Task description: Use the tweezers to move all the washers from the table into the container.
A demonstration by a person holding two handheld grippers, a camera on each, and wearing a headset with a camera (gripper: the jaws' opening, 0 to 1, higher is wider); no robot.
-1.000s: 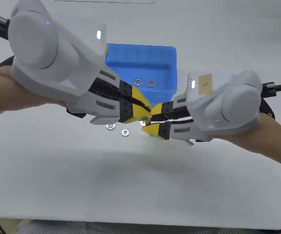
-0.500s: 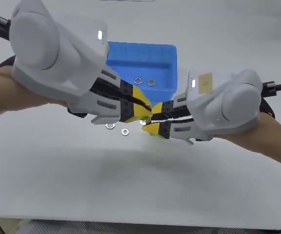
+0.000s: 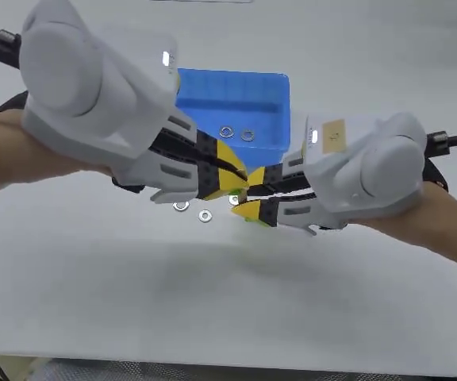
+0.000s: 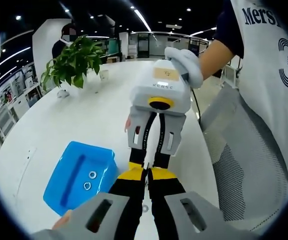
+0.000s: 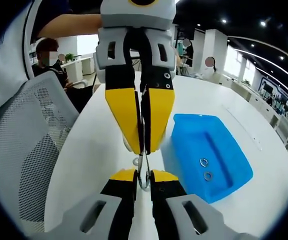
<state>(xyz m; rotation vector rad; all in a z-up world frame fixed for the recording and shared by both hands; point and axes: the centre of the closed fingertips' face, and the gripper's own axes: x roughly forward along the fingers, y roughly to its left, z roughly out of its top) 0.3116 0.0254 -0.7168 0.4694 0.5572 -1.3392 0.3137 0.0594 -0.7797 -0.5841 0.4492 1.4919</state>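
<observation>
I hold my two grippers tip to tip over the table (image 3: 213, 302). My left gripper (image 3: 229, 170) has its yellow jaws pressed together on the thin metal tweezers (image 5: 143, 166). My right gripper (image 3: 249, 208) pinches the round end of the same tweezers. I think both hold on so the tweezers do not drop while one gripper gets a better grip.

The blue container (image 3: 265, 98) sits at 12 o'clock from the tips. It is close by, so the trip to it will be short. Two washers (image 3: 227, 132) lie inside it. Three loose washers (image 3: 205, 215) lie on the table. Two are at about 8 o'clock from the tips, and one is almost under them. They are flat and small, so I think picking them up will be fiddly.

My big white gripper bodies hide part of the table. More washers could be under there; I cannot tell. A mesh chair (image 5: 19, 150) and a green plant (image 4: 74, 60) are far off and not in the way.
</observation>
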